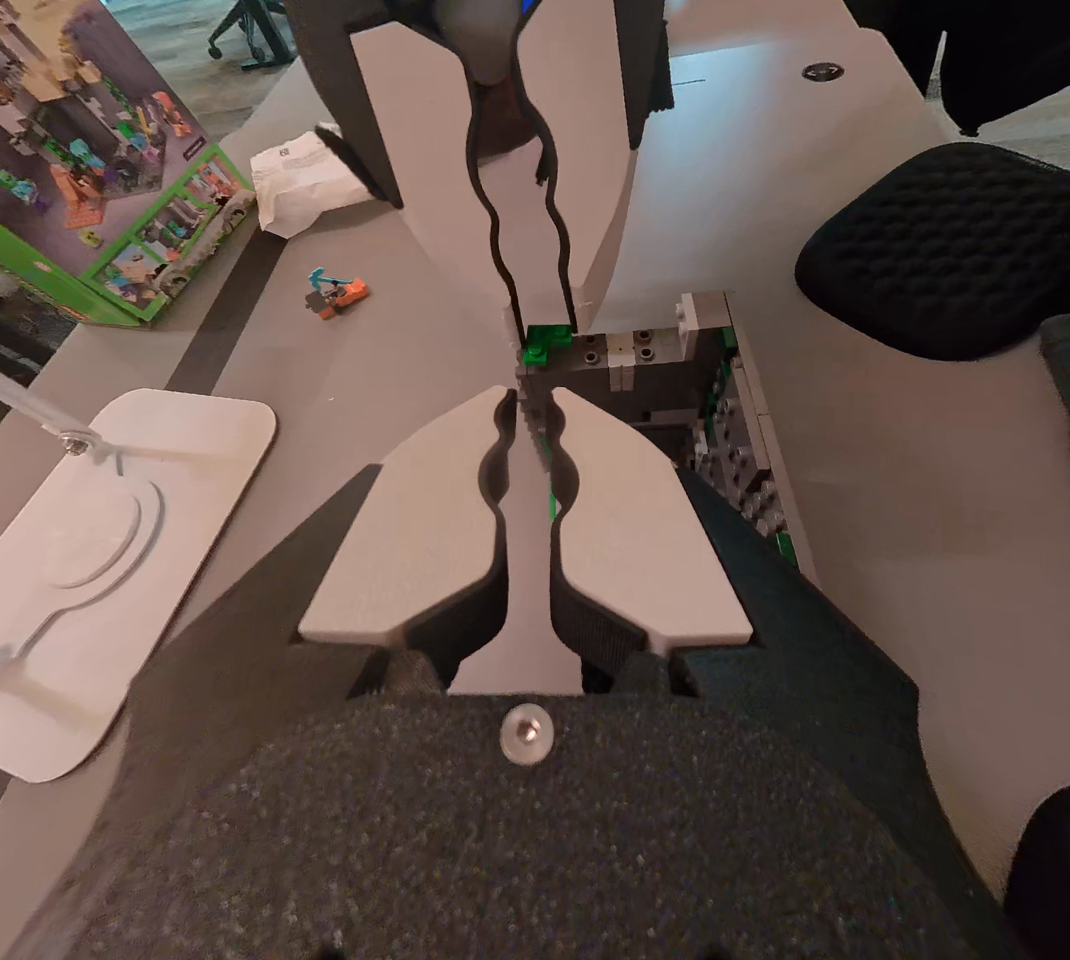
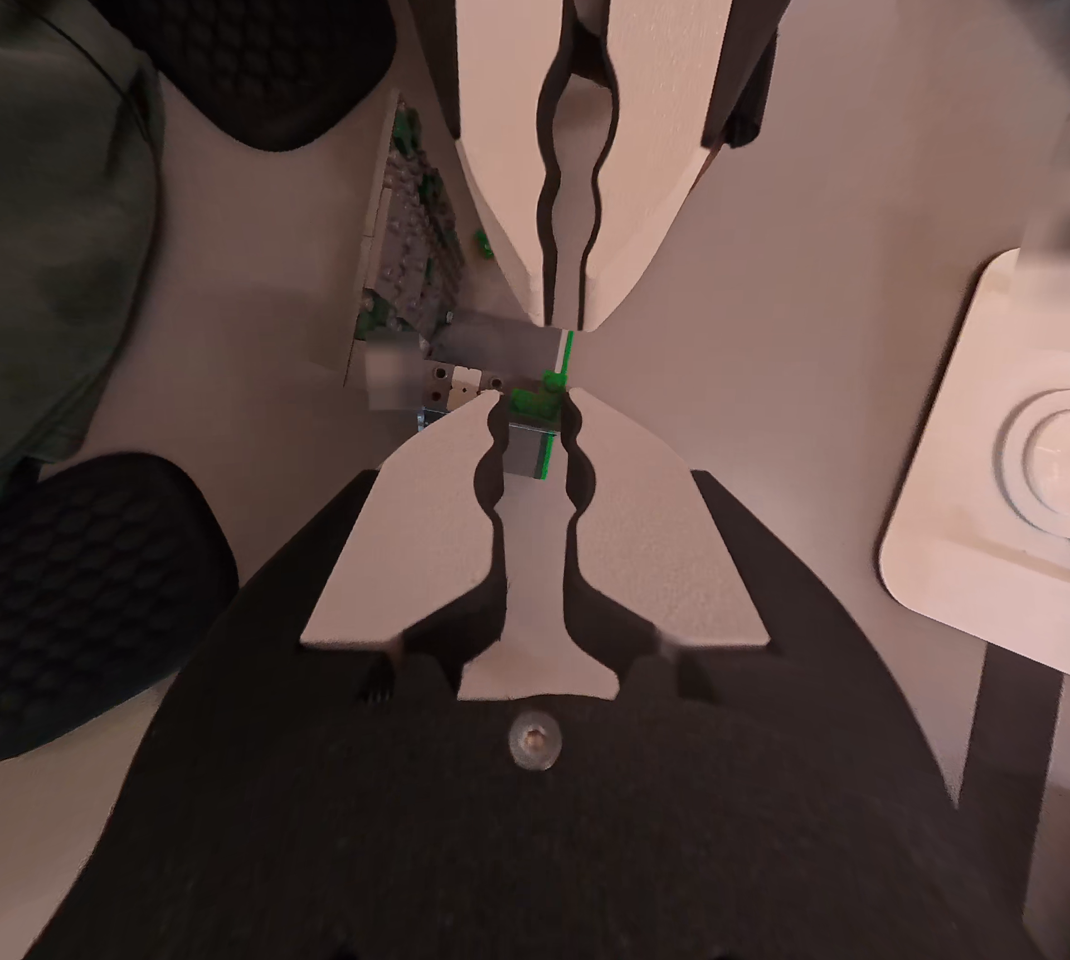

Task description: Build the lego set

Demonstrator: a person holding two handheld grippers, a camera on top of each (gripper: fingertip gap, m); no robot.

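Note:
A grey and green lego build [image 1: 637,353] stands on the grey table, seen from above. My left gripper [image 1: 535,396] is closed on the near corner of its grey wall. My right gripper [image 1: 544,327] comes in from the far side, shut on a small bright green piece [image 1: 544,344] held at the top of that same corner. In the right wrist view the green piece [image 2: 535,402] sits between my right gripper's [image 2: 534,396] tips, above the grey wall. The left gripper [image 2: 564,324] faces it, at the wall's end. The build's studded floor [image 2: 417,249] lies to the left.
The lego box [image 1: 104,179] stands at the left, with a white paper bag [image 1: 301,185] and a small orange and teal figure [image 1: 339,292] beside it. A white flat base [image 1: 116,527] lies at the near left. A black mesh cushion [image 1: 949,249] is at the right. A loose green bit [image 2: 483,243] lies by the build. My two grippers' fingertips are within a few centimetres of each other.

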